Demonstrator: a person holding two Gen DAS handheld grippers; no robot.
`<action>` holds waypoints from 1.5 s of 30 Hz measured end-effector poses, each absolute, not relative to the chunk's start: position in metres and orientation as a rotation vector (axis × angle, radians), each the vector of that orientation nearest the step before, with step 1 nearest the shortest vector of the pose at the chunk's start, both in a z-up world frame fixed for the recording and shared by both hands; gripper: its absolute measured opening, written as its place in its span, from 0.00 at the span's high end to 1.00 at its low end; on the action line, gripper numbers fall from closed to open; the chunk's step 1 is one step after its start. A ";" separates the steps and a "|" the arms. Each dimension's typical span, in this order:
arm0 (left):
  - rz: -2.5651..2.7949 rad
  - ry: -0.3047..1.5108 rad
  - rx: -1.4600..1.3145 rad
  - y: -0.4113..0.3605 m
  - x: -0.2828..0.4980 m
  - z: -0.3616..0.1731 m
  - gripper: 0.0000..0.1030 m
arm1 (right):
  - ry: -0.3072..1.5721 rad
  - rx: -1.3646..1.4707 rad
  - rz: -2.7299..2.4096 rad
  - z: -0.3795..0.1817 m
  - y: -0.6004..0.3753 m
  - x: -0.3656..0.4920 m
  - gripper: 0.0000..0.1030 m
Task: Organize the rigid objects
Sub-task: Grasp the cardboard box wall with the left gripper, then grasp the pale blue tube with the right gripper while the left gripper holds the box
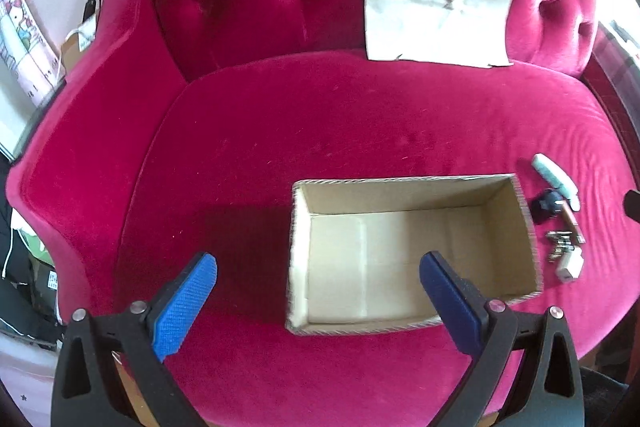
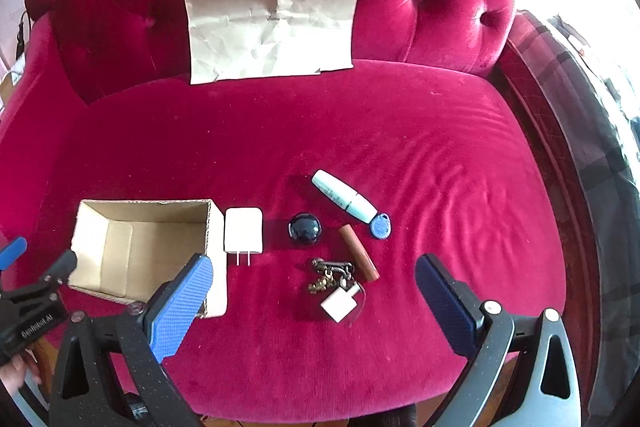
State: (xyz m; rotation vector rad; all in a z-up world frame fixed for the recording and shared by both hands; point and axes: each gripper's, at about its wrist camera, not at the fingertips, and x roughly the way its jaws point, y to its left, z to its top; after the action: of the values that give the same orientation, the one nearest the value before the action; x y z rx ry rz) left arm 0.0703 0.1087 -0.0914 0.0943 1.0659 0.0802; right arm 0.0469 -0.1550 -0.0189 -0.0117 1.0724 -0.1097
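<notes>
Between the wide-spread fingers of the right tool [image 2: 314, 301] lie keys [image 2: 330, 277] and small things on the sofa seat [image 2: 360, 131]; soft velvet may let them sink and slip. Left tool [image 1: 318, 301], wide too, hovers over the empty box [image 1: 400, 255].

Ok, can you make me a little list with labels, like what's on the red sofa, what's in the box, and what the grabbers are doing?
surface: red velvet sofa seat
box: open cardboard box, nothing inside
beside box: white charger plug, touching its wall
other loose items: dark round knob, pale green tube, blue key fob, brown stick, keychain with white tag
against backrest: brown paper sheet
left hand-held gripper: open, above the box
right hand-held gripper: open, holding nothing
</notes>
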 end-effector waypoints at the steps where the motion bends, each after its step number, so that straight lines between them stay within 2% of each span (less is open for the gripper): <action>1: 0.094 1.070 0.093 0.115 0.073 -0.097 0.00 | 1.075 -0.017 -0.108 -0.023 -0.154 0.050 0.00; 15: 0.067 1.131 0.011 0.159 0.087 -0.153 0.00 | 1.061 -0.015 -0.113 -0.059 -0.163 0.075 0.00; 17: 0.053 1.140 0.005 0.158 0.089 -0.157 0.05 | 1.056 -0.016 -0.116 -0.062 -0.164 0.075 0.00; 19: 0.051 1.150 0.013 0.158 0.090 -0.162 0.17 | 1.058 -0.022 -0.115 -0.067 -0.163 0.076 0.00; 23: 0.052 1.185 0.013 0.160 0.092 -0.172 0.33 | 1.078 -0.031 -0.107 -0.076 -0.160 0.077 0.00; 28: 0.005 1.212 -0.046 0.166 0.091 -0.180 0.70 | 1.087 -0.042 -0.104 -0.081 -0.157 0.078 0.00; 29: -0.006 1.219 -0.045 0.165 0.091 -0.181 0.73 | 1.088 -0.039 -0.103 -0.082 -0.157 0.078 0.00; 31: -0.025 1.210 -0.029 0.160 0.089 -0.180 0.88 | 1.086 -0.038 -0.102 -0.083 -0.156 0.078 0.00; 33: -0.046 1.211 -0.028 0.155 0.089 -0.180 0.96 | 1.085 -0.037 -0.103 -0.083 -0.157 0.078 0.00; 45: -0.036 1.206 -0.019 0.165 0.083 -0.176 0.97 | 1.077 -0.026 -0.122 -0.083 -0.168 0.080 0.00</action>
State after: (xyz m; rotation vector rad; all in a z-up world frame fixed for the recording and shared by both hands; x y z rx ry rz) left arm 0.0827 0.1652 -0.1764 -0.0189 1.2060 -0.0363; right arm 0.0797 -0.1682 -0.0833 -0.0256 1.0774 -0.1218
